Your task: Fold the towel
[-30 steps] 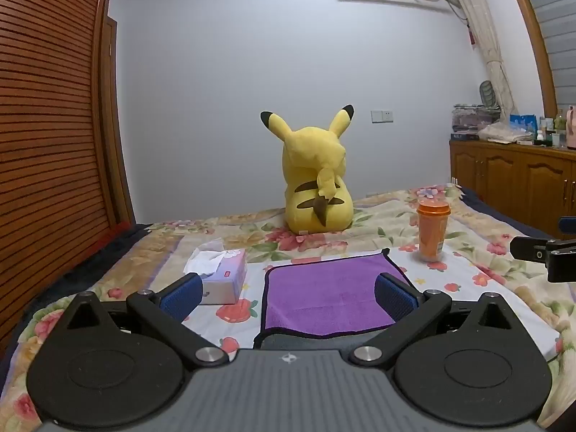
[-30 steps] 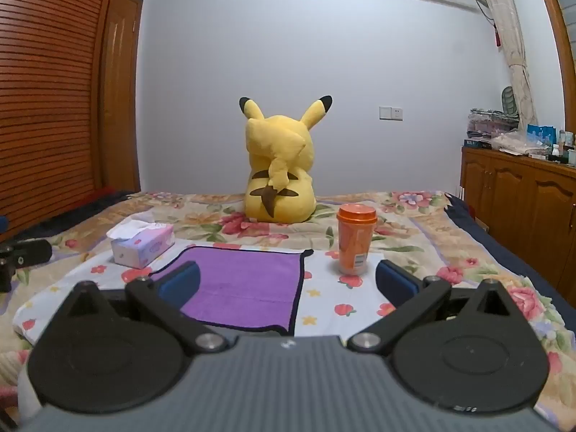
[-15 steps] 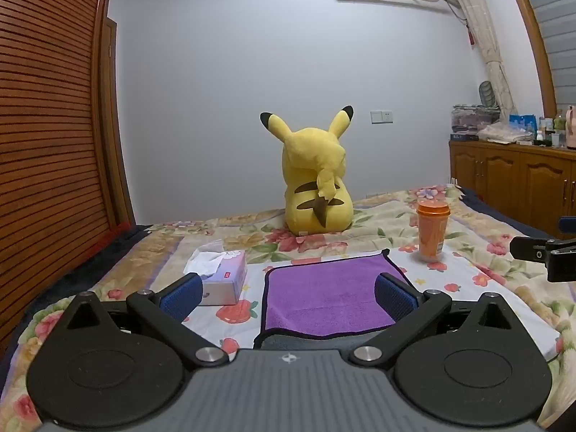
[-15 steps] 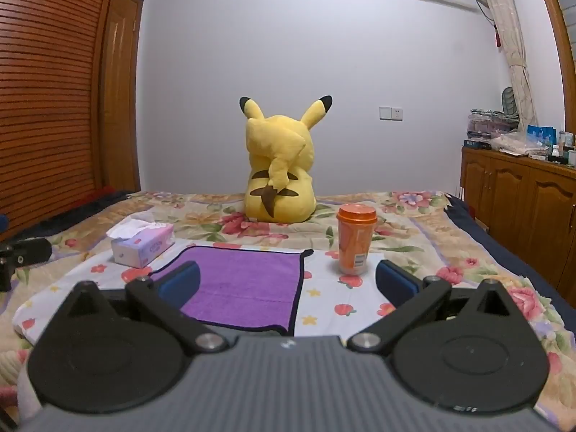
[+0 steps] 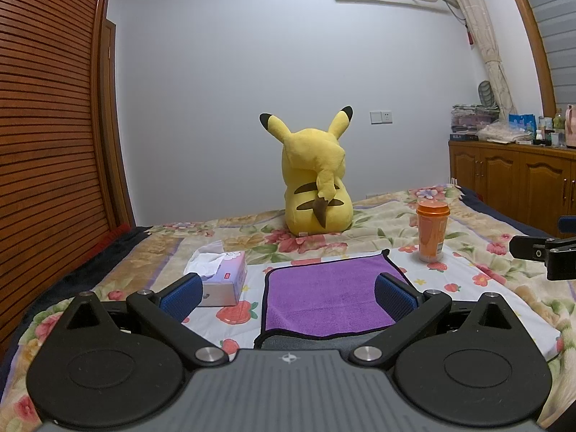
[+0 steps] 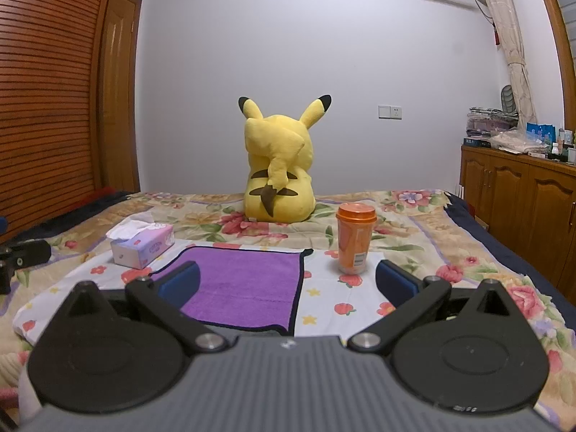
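A purple towel [image 5: 324, 293] with a dark edge lies flat on the flowered bedspread, also in the right wrist view [image 6: 248, 280]. My left gripper [image 5: 288, 289] is open and empty, held just in front of the towel's near edge, its blue pads either side. My right gripper [image 6: 288, 279] is open and empty, over the towel's near right corner. The right gripper's tip shows at the right edge of the left view [image 5: 540, 252]; the left gripper's tip shows at the left edge of the right view [image 6: 21, 255].
A tissue box [image 5: 219, 277] stands left of the towel. An orange lidded cup [image 6: 354, 237] stands upright to its right. A yellow plush toy [image 5: 315, 183] sits behind. A wooden cabinet [image 6: 522, 194] stands right of the bed, a wooden slatted wall [image 5: 46, 144] left.
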`<control>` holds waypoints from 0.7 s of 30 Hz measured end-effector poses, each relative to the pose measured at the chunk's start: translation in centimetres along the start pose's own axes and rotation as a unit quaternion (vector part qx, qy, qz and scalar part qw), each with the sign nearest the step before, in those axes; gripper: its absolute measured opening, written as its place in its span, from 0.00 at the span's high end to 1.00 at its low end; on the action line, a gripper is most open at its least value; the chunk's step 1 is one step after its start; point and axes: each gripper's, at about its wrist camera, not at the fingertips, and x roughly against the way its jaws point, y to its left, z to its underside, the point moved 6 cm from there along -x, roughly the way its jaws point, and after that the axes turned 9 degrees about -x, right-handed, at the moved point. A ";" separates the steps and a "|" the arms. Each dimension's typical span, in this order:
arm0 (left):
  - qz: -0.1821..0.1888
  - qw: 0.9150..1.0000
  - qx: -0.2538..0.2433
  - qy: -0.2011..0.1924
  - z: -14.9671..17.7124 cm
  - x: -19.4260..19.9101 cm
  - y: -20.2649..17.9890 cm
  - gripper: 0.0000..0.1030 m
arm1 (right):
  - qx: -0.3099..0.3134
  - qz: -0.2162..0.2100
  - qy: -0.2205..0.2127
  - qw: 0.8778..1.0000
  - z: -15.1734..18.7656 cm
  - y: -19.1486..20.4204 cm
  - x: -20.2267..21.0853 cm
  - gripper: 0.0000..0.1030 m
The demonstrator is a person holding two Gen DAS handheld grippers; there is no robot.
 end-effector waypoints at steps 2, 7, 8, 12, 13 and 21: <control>0.000 1.000 -0.001 0.001 0.0 -0.1 0.0 0.00 | 0.000 0.000 0.000 1.000 0.0 0.0 0.0 0.00; -0.001 1.000 -0.002 0.001 0.0 0.0 0.0 0.00 | 0.000 0.000 0.000 1.000 0.0 0.0 0.0 0.00; -0.001 1.000 -0.001 0.001 0.0 0.0 0.0 0.00 | 0.000 0.000 0.000 1.000 0.0 0.0 0.0 0.00; 0.000 1.000 -0.002 0.001 0.0 0.0 0.0 0.00 | 0.000 0.000 0.000 1.000 0.0 0.0 0.0 0.00; 0.000 1.000 -0.002 0.001 0.1 0.0 0.0 0.00 | 0.000 0.000 0.000 1.000 0.0 0.0 0.0 0.00; -0.001 1.000 -0.002 0.001 0.0 0.0 0.0 0.00 | 0.000 0.000 0.000 1.000 0.0 0.0 0.0 0.00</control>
